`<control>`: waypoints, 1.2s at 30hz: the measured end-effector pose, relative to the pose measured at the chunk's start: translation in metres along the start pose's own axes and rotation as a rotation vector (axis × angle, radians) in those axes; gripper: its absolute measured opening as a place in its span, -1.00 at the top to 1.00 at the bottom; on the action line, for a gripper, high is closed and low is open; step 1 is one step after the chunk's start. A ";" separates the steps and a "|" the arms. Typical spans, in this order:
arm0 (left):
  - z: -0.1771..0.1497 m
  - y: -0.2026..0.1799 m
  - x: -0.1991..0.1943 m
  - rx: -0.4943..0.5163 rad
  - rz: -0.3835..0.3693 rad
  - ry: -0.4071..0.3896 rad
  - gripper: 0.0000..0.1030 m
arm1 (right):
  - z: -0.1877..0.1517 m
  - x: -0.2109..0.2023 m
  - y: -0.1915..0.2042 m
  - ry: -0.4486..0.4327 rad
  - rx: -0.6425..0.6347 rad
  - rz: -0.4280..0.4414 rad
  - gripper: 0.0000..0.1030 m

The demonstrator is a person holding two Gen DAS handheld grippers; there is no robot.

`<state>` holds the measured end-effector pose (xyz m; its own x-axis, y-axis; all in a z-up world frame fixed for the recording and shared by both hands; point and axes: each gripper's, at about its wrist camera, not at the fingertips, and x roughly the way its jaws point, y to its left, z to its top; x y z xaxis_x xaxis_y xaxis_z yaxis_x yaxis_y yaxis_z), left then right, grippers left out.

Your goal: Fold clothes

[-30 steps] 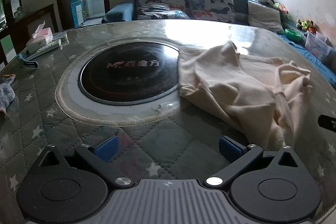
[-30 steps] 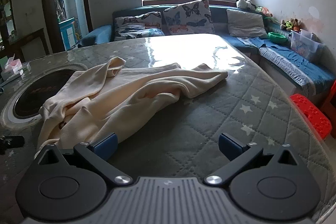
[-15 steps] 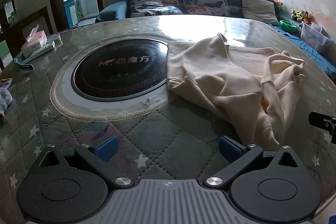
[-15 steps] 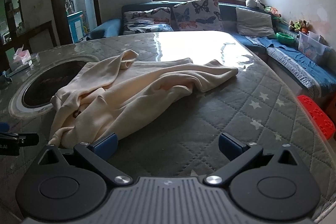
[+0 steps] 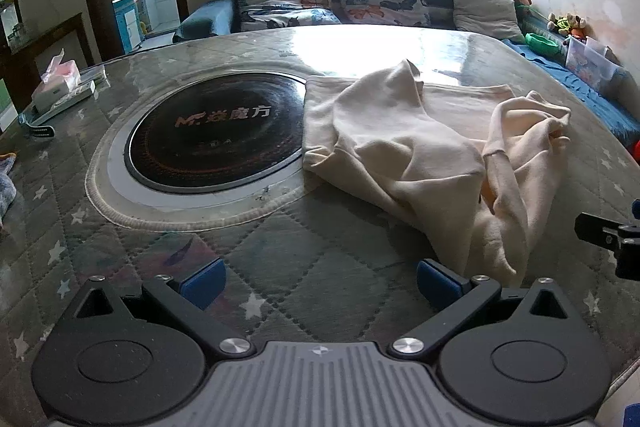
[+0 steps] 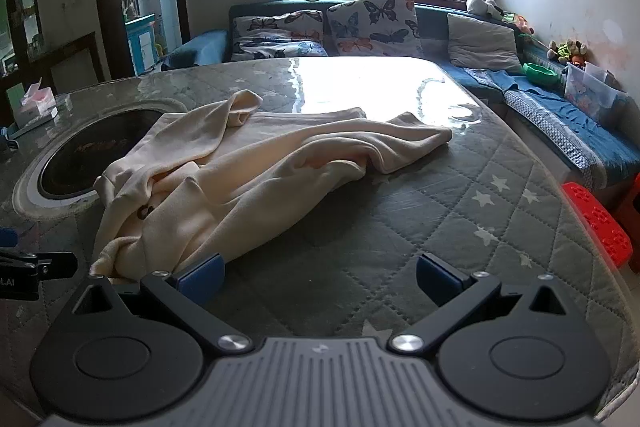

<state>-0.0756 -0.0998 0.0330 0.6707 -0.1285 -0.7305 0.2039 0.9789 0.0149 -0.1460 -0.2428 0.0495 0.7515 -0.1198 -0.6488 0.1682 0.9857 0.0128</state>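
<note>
The left gripper stood wide open and held nothing, its blue pads above the quilted table cover. The right gripper was likewise wide open and empty. The cream garment lay crumpled on the table, its near hem just beside both grippers, one edge overlapping the round black cooktop.

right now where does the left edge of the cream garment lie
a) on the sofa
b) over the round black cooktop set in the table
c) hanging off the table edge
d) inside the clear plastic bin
b: the cream garment overlaps the rim of the round black cooktop.
</note>
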 end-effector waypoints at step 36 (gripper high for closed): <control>0.078 -0.019 0.030 0.081 0.000 -0.071 -0.99 | 0.060 0.028 -0.005 -0.032 -0.044 0.044 -0.77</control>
<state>-0.0036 -0.1352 0.0639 0.7192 -0.1426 -0.6800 0.2588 0.9633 0.0718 -0.0880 -0.2579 0.0771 0.7779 -0.0789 -0.6234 0.1066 0.9943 0.0073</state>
